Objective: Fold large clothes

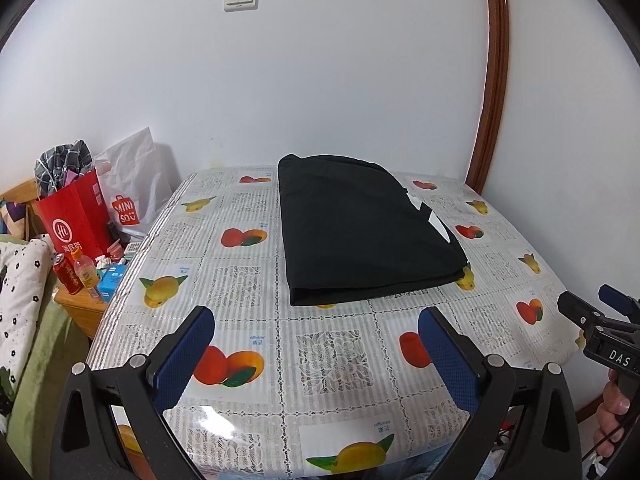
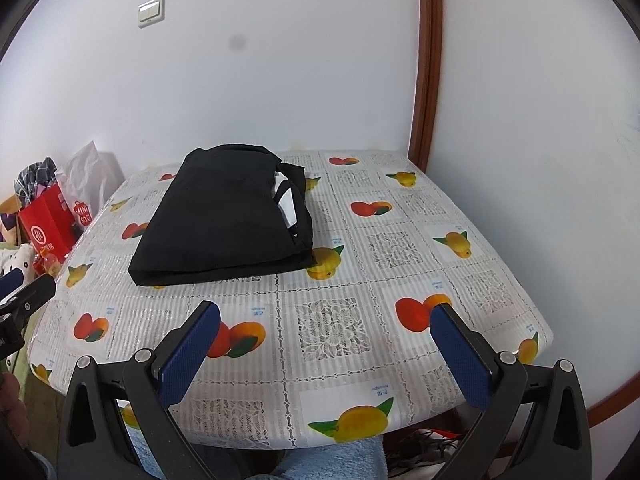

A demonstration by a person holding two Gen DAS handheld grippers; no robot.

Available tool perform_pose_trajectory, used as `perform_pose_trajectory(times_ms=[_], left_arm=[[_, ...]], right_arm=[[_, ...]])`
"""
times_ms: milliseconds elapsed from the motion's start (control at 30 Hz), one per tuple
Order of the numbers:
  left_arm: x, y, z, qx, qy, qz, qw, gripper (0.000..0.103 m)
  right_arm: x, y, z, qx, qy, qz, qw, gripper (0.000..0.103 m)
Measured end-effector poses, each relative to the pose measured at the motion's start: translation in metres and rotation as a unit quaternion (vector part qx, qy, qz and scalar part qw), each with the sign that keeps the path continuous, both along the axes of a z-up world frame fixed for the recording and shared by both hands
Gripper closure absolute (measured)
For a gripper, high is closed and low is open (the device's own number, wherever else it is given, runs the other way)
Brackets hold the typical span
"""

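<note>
A: So, black garment (image 1: 366, 228) lies folded mid-table, far half; left gripper (image 1: 316, 344) and right gripper (image 2: 326, 340) both spread wide, empty, well short of it.

B: Risk: a loose right-side layer snags; stack unfolds.

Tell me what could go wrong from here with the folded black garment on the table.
1. The garment's right edge looks loose, with layers and a white patch showing; lifting it there might undo the fold.
2. The tablecloth looks glossy, so a push could slide the stack rather than flatten it.
3. Both claws, left and right, are open near the table's front edge; reaching in, a finger could snag the near fold.
</note>
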State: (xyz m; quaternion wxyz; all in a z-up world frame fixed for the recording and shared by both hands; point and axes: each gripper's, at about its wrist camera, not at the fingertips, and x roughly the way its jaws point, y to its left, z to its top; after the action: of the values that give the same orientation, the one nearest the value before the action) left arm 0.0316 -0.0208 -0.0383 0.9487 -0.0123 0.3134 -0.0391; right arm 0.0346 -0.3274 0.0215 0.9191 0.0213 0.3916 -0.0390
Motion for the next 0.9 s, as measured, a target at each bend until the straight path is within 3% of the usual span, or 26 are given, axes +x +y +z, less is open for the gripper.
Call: perform_pose_trajectory(times_ms=[900], left_arm=[[-0.0011,-0.0005,0.0012,-0.002,0.0,0.0,1.0,0.0]], right_arm=[[-0.0017,0.0002,0.0018,0.001,-0.002,-0.004,1.0,0.0]])
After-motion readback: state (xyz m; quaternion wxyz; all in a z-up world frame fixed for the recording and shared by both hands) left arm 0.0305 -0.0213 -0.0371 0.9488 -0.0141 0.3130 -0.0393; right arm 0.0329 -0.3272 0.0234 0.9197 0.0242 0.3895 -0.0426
